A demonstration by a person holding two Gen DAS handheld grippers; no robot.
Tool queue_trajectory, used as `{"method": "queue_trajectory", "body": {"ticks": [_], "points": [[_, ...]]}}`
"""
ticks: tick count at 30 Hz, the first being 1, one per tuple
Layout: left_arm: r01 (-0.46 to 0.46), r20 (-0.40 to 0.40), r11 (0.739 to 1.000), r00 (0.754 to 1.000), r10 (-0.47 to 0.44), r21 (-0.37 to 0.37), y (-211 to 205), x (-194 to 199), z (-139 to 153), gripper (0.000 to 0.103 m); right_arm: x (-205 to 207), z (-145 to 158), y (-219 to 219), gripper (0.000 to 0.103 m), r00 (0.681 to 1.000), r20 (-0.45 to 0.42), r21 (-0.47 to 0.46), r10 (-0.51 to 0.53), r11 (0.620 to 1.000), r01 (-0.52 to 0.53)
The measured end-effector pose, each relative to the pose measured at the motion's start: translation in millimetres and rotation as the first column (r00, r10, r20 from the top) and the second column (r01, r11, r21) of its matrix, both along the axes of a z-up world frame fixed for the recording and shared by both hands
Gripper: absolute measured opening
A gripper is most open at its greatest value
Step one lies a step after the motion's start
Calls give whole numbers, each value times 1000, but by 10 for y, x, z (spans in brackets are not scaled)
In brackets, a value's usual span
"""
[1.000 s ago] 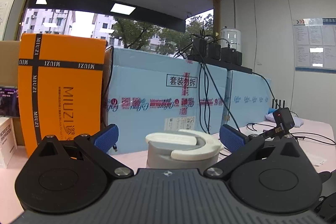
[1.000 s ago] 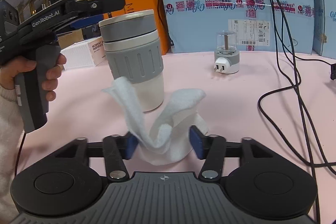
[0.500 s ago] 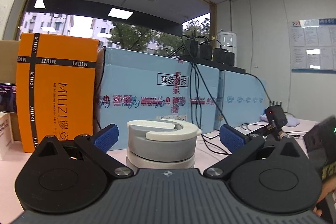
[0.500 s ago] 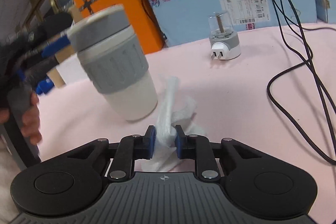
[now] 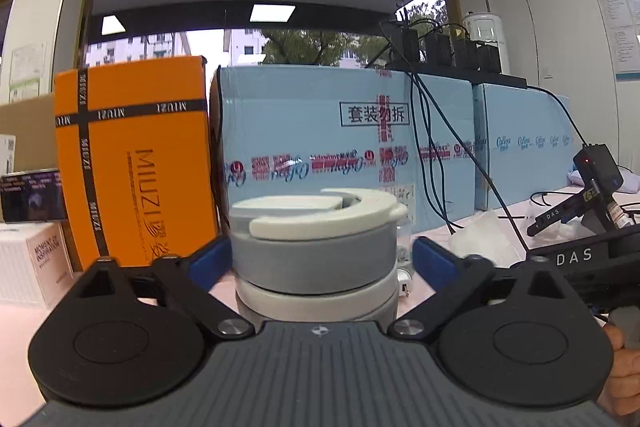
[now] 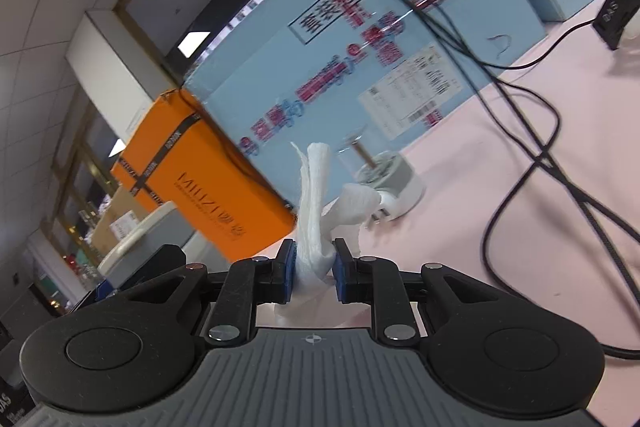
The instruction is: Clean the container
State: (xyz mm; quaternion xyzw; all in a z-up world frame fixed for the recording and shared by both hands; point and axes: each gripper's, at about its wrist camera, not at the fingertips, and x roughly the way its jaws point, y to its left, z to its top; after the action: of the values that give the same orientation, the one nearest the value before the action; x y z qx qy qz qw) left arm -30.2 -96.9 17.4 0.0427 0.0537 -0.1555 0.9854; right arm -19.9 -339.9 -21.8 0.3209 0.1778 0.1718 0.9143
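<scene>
The container is a white cup with a grey band and a white lid. It stands between the blue fingers of my left gripper; the left finger touches its side and a small gap shows at the right finger. The cup's lid also shows at the far left of the right wrist view. My right gripper is shut on a white cloth, lifted off the pink table and tilted. In the left wrist view the cloth and the right gripper's body show to the right of the cup.
An orange box and light blue boxes stand along the back of the table. Black cables trail over the table at the right. A small white plug device with a clear dome sits beyond the cloth. A white box lies at the left.
My right gripper closed on the cloth, lifted it off the table and tilted. My left gripper moved in around the cup, which now sits deeper between its fingers.
</scene>
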Motion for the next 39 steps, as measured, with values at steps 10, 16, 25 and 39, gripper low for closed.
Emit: {"method": "queue_trajectory", "body": {"ticks": [10,16,25,39], "points": [[129,-23,992,991,-129,9,249,41,25,80,-31,-31,68,18,999,17,-15,48,999,-48],[308,-60,951,950,-307,16,454,144,85,80,-26,-60,73,18,999,4,-7,46,999,-46],[335,9,942,942,-335,-4,501,113,86,90,-27,-57,75,18,998,22,12,54,998,-55],[298,154,932,951,-270,-208,860,-60,178,95,-291,306,120,18,970,240,21,30,999,-36]]}}
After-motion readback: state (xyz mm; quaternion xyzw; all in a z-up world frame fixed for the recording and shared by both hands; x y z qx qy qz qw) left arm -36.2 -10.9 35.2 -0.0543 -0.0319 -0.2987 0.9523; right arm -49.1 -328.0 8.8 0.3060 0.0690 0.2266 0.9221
